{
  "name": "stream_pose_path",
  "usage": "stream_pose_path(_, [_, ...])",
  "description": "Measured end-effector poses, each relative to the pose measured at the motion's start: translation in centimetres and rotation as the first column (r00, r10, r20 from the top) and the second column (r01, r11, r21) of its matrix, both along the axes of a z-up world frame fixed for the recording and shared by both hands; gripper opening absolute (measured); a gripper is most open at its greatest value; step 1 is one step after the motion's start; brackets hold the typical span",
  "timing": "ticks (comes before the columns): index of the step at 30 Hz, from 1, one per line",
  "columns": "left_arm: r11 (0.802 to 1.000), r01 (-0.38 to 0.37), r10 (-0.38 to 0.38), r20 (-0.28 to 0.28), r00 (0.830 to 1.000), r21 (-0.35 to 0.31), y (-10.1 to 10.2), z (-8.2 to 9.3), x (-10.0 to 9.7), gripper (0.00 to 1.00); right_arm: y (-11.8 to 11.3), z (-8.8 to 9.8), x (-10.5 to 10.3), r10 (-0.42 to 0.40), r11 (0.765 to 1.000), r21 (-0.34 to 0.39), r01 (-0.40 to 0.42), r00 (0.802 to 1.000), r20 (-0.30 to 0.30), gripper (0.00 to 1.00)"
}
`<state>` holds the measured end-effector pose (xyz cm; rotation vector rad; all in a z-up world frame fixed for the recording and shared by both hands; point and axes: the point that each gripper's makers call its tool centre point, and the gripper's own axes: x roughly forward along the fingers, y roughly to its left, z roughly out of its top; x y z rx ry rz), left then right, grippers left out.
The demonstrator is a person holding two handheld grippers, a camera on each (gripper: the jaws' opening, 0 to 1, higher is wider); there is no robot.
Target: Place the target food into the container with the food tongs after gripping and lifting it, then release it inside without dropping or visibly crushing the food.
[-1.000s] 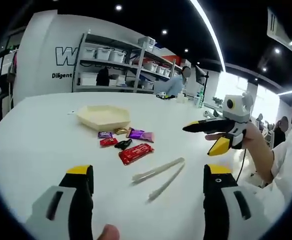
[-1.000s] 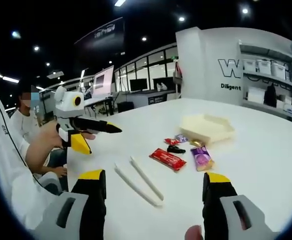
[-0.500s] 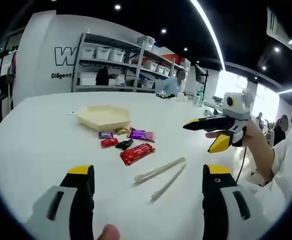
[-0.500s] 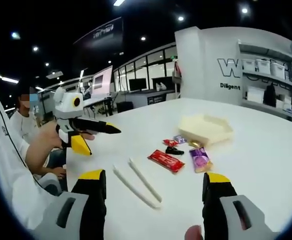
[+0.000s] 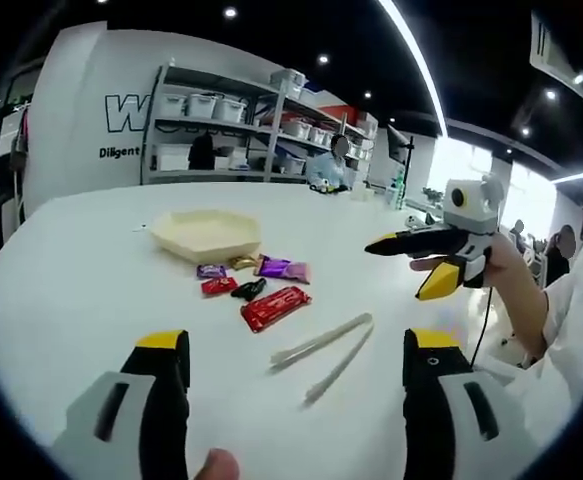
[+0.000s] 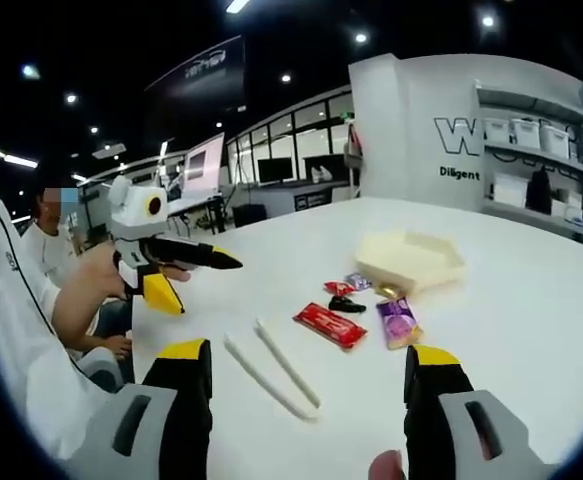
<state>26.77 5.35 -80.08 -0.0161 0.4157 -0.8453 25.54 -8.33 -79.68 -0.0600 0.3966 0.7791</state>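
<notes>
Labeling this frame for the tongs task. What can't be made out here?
- Small wrapped snacks, left gripper view: too small to read or identify.
- Inside of the cream hexagonal container, right gripper view: near wall hides its floor.
- White tongs, left gripper view: hinge end too blurred to make out.
- Shelf bins, left gripper view: contents too far off.
- Both grippers hang open above the table; left gripper, right gripper.

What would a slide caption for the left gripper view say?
Open left gripper faces food tongs, wrapped snacks and a cream tray on a white table.

Tongs (image 5: 323, 350) — beside red snack packet (image 5: 274, 306)
</notes>
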Motion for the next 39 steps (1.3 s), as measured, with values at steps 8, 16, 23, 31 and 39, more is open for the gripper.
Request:
stream_pose_path(8, [1.000, 0.018, -0.018, 0.006, 1.000, 0.016, -0.1, -0.1, -0.1, 0.84, 0.3, 0.1, 0.3, 0.015, 1.000, 0.001, -0.015, 1.000, 0.001, 0.77])
stream_pose_path(16, [0.999, 0.034, -0.035, 0.005, 0.999, 0.032, -0.4, -0.4, -0.1, 0.82, 0.3, 0.0, 0.5, 0.025, 1.000, 0.000, -0.025, 1.000, 0.000, 0.77])
stream_pose_path(23, [0.997, 0.057, -0.058, 0.009, 0.998, 0.044, -0.7, -0.6, -0.2, 0.80, 0.3, -0.1, 0.6, 0.033, 0.999, -0.001, -0.033, 0.999, 0.001, 0.77])
stream_pose_path(31, [0.989, 0.109, -0.112, 0.029, 0.993, 0.096, -1.4, -1.5, -0.7, 0.71, 0.4, -0.3, 0.6, 0.048, 0.999, -0.005, -0.048, 0.999, -0.002, 0.76])
stream_pose_path(39, [0.973, 0.179, -0.187, 0.042, 0.981, 0.149, -1.9, -2.4, -1.2, 0.56, 0.9, -0.7, 0.7, 0.083, 0.996, -0.015, -0.083, 0.997, -0.003, 0.74])
